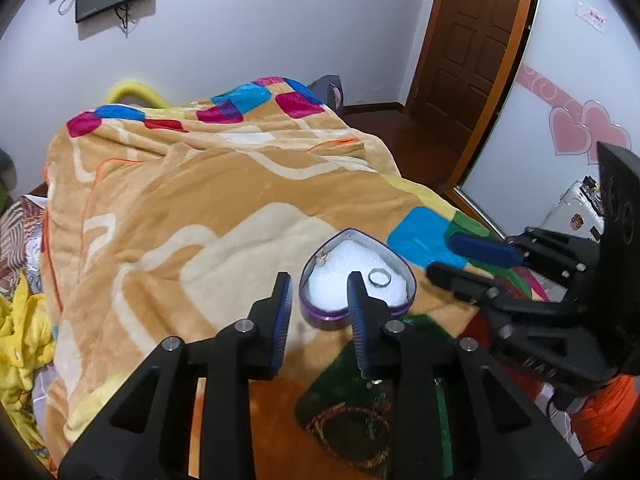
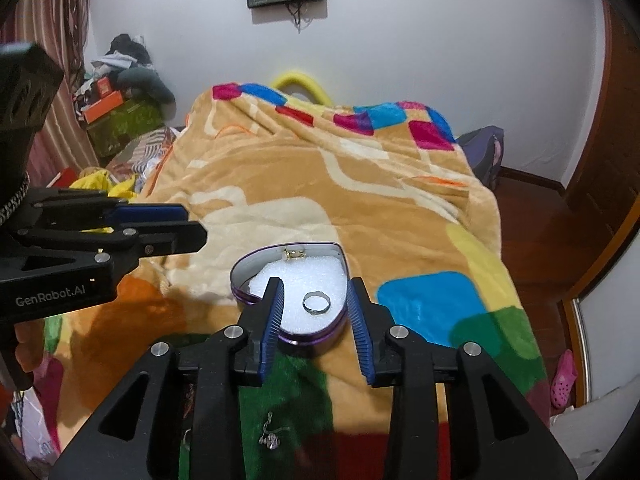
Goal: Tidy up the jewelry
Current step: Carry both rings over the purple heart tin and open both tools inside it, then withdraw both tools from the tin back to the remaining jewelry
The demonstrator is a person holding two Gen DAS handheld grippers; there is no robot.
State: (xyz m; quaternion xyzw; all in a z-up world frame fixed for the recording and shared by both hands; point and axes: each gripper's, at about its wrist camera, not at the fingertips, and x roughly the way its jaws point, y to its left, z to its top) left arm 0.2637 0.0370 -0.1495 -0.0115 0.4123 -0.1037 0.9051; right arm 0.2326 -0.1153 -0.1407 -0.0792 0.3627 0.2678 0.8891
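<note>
1. The left gripper (image 1: 318,288), black with ribbed blue pads, hangs above the bed with its jaws parted and nothing between them; no pad touches anything.
2. Just ahead of its fingertips and slightly to their right sits the purple heart-shaped tin box (image 1: 320,320), lidless and lined with white foam (image 1: 352,276), resting on the plush tan blanket with coloured squares (image 1: 180,200).
3. A silver ring (image 1: 379,278) lies flat on the foam, just beyond the left gripper's right fingertip.
4. A small gold piece of jewellery (image 1: 322,259) lies at the box's far wall, ahead of the left gripper; its kind is too small to tell.
5. Below the left gripper, close under its right finger, a reddish-brown beaded bracelet (image 1: 352,412) lies on a dark green patch of the blanket, with a thin silver chain-like piece (image 1: 374,408) across it, blurred.
6. The right gripper (image 2: 316,288), of the same make, is likewise parted and empty, poised over the near part of the box, apart from it.
7. From the right wrist view the ring shows between that gripper's two fingertips, lower down on the foam and touched by neither pad.
8. Nearer than the right gripper's fingers, below and between them, a small silver trinket (image 2: 270,436) lies on the green patch.
9. Each gripper shows in the other's view, to the side of the box, well apart from it.
</note>
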